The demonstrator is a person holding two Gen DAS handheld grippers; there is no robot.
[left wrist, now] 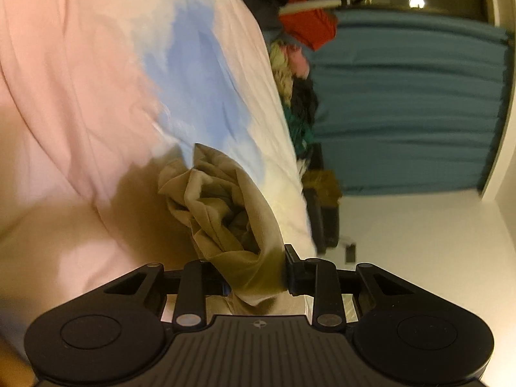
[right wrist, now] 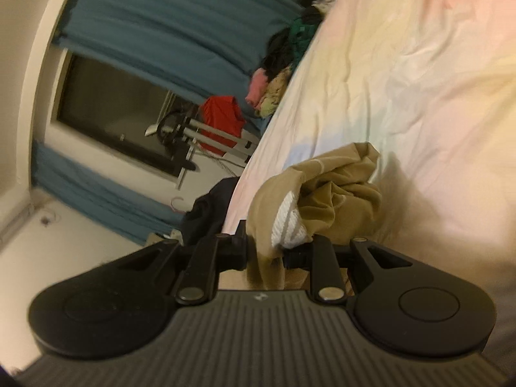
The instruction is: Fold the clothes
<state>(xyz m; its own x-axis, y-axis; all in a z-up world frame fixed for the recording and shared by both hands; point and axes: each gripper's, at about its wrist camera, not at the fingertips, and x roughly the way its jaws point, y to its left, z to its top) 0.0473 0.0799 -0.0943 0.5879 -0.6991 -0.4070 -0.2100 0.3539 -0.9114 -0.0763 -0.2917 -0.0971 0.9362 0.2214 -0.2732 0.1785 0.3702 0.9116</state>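
Two grippers, one bunched garment, and a wide bed to work on: start from the bed. The pastel bedspread [left wrist: 80,96] fills most of both views, with a blue patch in the left view, so you have plenty of flat surface to lay the cloth out on. Keep away from the edge where the pile of other clothes [right wrist: 283,64] sits against the teal curtain [left wrist: 403,103].

The tan garment [left wrist: 222,200] hangs crumpled between your hands, just above or brushing the bedspread; which of the two cannot be told. It is balled up, so judge this step as opening it out, not folding yet.

Your left gripper [left wrist: 254,277] is clenched on a thick wad of the tan cloth. Your right gripper [right wrist: 267,251] is likewise closed on another part, beside a white ribbed band [right wrist: 287,222] that looks like a trim.

To do this well, draw your hands apart sideways until the cloth goes taut. Each grip seems to hold several layers, so expect to re-grip at a single edge or corner. Use the white band as your landmark for finding the garment's edge.
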